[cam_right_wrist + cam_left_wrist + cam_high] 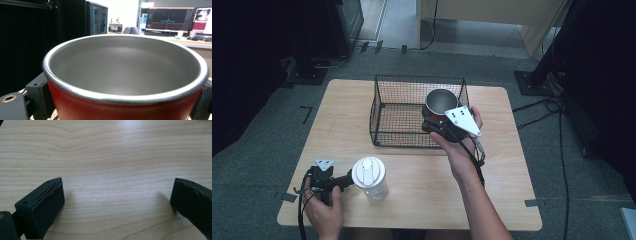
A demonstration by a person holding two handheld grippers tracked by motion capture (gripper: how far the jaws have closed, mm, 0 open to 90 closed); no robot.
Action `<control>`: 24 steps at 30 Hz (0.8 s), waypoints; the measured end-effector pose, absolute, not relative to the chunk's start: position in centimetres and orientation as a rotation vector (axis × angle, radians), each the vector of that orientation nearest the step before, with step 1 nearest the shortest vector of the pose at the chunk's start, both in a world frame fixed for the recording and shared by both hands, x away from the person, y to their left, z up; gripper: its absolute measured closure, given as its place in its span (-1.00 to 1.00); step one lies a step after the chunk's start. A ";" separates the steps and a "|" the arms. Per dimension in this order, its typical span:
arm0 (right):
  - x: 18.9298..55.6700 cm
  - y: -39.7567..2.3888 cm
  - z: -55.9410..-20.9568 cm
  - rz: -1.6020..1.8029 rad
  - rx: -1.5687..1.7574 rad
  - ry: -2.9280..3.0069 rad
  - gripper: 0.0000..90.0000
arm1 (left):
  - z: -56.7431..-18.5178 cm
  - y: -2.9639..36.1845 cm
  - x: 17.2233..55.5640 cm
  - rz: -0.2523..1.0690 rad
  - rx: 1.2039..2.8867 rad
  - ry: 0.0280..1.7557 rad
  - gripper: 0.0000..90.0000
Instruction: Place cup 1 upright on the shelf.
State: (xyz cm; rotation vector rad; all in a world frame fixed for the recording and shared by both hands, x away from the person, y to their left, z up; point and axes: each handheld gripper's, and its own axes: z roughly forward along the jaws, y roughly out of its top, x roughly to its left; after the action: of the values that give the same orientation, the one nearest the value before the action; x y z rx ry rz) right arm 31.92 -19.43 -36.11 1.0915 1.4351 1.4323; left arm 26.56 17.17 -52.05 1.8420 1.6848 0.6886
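The right gripper (441,120) clamps a red cup (439,103) with a steel lining, one jaw on each side of its wall just under the rim, so the cup rides upright and its open mouth faces up. It hangs at the front right corner of the wire basket (382,107), above the rim, which suggests the cup is meant to go into the basket; the grip from outside leaves the mouth free and lets the cup be lowered straight down. In the right gripper view the cup (125,80) sits square between the jaws.

The left gripper (343,181) rests low on the desk (422,185), jaws wide with nothing between them, just beside a clear bottle (370,178) with a white lid, probably waiting its turn.

Count: one cup, one bottle, one basket, two grippers.
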 end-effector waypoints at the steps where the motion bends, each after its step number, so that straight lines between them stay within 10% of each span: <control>1: 32.2 -19.5 -36.1 1.440 1.102 1.429 -0.84 | -52.1 17.2 26.6 0.688 1.842 1.685 -1.00; 24: 40.9 -20.2 -38.8 1.445 1.155 1.416 -0.84 | -52.0 17.2 26.6 0.687 1.846 1.685 -1.00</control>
State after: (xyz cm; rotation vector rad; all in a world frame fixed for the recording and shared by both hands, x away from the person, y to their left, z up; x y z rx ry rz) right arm 40.91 -20.19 -38.83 1.1546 1.4163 1.4447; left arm 26.55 17.19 -52.04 1.8458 1.6845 0.6869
